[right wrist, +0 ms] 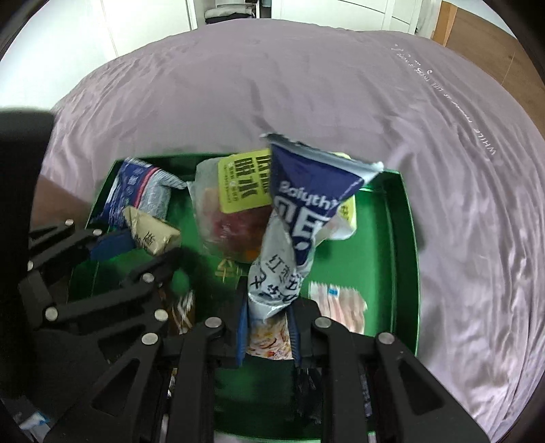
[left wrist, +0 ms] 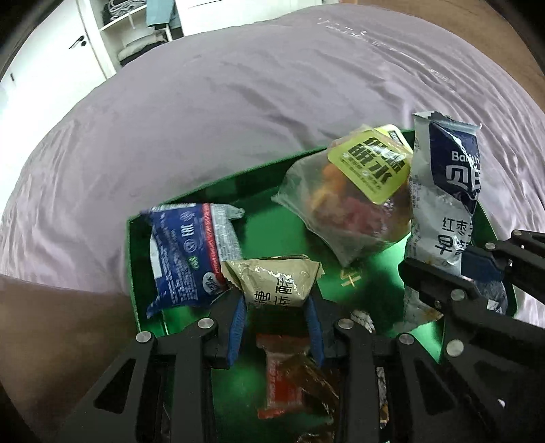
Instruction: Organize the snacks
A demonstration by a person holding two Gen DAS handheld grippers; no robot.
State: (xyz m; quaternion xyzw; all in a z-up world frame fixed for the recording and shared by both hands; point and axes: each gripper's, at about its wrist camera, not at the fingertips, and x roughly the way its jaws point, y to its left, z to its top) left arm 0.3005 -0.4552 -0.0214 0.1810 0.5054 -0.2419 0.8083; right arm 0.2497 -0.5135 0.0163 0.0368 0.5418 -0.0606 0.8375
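A green box (left wrist: 259, 235) (right wrist: 402, 238) lies on a purple bed sheet. My left gripper (left wrist: 276, 308) is shut on a tan snack packet (left wrist: 277, 283) (right wrist: 153, 235) over the box's near left part. My right gripper (right wrist: 267, 315) (left wrist: 442, 269) is shut on a blue and white snack bag (right wrist: 299, 218) (left wrist: 442, 191) and holds it upright above the box. In the box lie a blue biscuit packet (left wrist: 185, 252) (right wrist: 136, 191), a clear bag with a yellow label (left wrist: 357, 191) (right wrist: 235, 204), a red packet (left wrist: 282, 381) and a pink and white packet (right wrist: 340, 303).
The purple sheet (left wrist: 221, 112) (right wrist: 306, 85) surrounds the box on all sides. White wardrobe doors and open shelves (left wrist: 129, 30) stand beyond the bed. A brown wooden panel (right wrist: 483, 34) is at the far right.
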